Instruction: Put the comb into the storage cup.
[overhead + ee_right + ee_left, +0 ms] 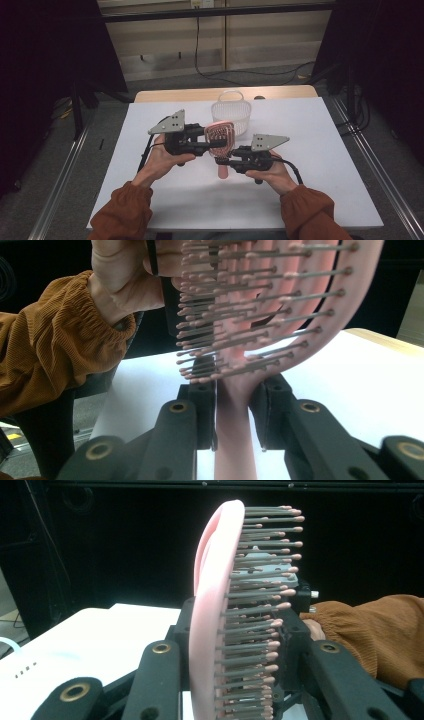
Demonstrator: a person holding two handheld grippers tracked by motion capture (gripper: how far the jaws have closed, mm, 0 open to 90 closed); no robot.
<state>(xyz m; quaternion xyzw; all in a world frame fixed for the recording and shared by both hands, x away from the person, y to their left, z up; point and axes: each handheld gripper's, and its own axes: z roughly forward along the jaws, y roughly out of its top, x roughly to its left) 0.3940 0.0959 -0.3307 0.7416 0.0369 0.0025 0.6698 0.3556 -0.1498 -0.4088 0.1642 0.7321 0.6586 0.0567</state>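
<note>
Here we see the white table (pixel 310 150) as the largest thing, running out beneath and beyond both of our grippers, and on it, past the left gripper's (pixel 216 143) jaw tips, stands a white plastic basket (pixel 231 112) with a loop handle. No brand, label or writing can be read on anything here (the only marks are brass rivets on the black jaws).

Next comes the pink hairbrush (pixel 220 137), held up off the table between our two grippers. In the left gripper view the brush head (pixel 215 605) stands edge-on between the jaws, its pink back against the left-hand jaw and its bristles (pixel 260 600) pointing toward the right-hand jaw; the jaws sit around the head, and the bristle tips appear to reach the right-hand pad, so we take it as a grip on the head.

In the right gripper view the brush's handle (pixel 235 435) rises straight between the right gripper's (pixel 224 161) two jaws; the left-hand pad lies against it, while a thin gap shows at the right-hand pad, so this grip looks slackened. The head spreads above the jaw tips, bristles toward the camera.

Our left hand (pixel 120 275), in a rust-orange sleeve (pixel 55 340), sits just beyond the head.
</note>
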